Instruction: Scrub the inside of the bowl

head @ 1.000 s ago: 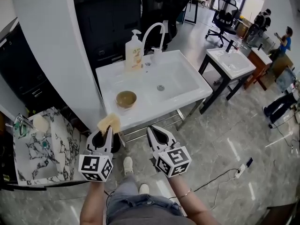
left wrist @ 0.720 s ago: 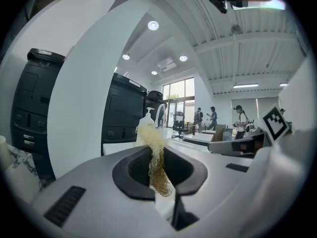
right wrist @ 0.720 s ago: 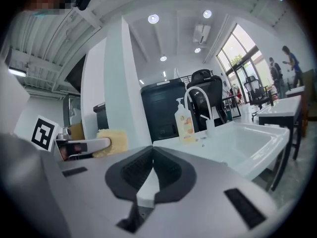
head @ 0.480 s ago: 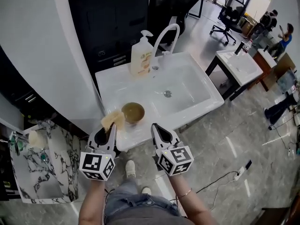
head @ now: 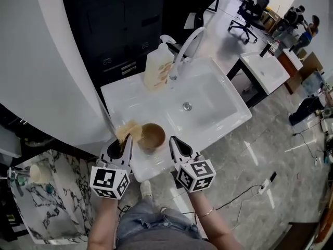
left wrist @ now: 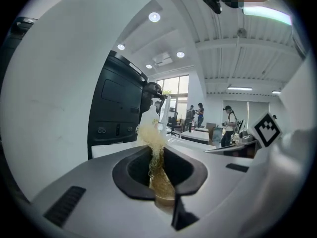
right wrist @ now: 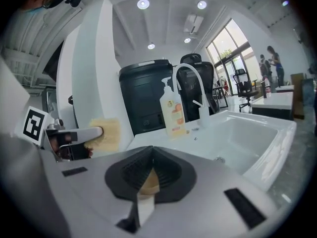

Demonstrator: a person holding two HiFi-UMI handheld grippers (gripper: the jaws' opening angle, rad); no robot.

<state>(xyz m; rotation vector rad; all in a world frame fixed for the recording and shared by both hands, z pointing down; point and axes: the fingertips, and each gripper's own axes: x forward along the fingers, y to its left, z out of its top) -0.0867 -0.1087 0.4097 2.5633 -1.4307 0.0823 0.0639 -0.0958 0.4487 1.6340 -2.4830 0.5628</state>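
Observation:
A brown bowl (head: pixel 152 136) stands upright on the front left ledge of the white sink (head: pixel 218 120). My left gripper (head: pixel 125 139) is shut on a yellow fibrous sponge (head: pixel 128 130), which sits just at the bowl's left rim. In the left gripper view the sponge (left wrist: pixel 151 134) sticks up between the closed jaws (left wrist: pixel 156 156). My right gripper (head: pixel 174 140) hovers just right of the bowl, its jaws together and holding nothing. In the right gripper view (right wrist: pixel 151 155) a tan patch shows low behind the jaws, and the sponge (right wrist: pixel 110 134) is at the left.
A soap pump bottle (head: pixel 157 64) and a curved faucet (head: pixel 190 45) stand at the back of the sink. A white wall (head: pixel 47 66) rises left of it. A marble-patterned table (head: pixel 54 212) is at lower left, a second sink (head: pixel 265 66) at right, a cable (head: pixel 244 197) on the floor.
Both grippers have moved forward to the sink's front edge. The sponge has come up to the bowl's left rim, and the right gripper now flanks the bowl on its right.

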